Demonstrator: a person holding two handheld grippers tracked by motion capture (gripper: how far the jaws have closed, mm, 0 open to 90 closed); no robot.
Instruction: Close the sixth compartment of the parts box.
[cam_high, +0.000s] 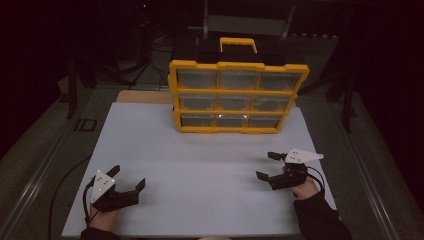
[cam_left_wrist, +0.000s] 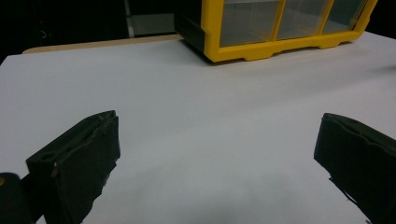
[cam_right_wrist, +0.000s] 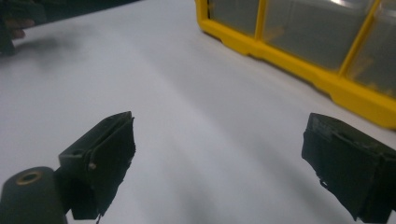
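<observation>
High view: yellow organizer case (cam_high: 238, 95) upright at far centre of white table (cam_high: 190, 170), handle (cam_high: 238, 44) on top, three rows of clear drawers. No readable label or brand on case; dim light. Wide bare surface between case and both grippers, nothing lying on it. Left gripper (cam_high: 131, 178) near front-left edge, jaws wide apart, holding nothing. Right gripper (cam_high: 266, 165) near front-right edge, jaws wide apart, holding nothing, nearer the case than left. Both well apart from case and from each other. Wooden strip (cam_high: 145, 96) past table's far-left edge. Dark floor all round table.
</observation>
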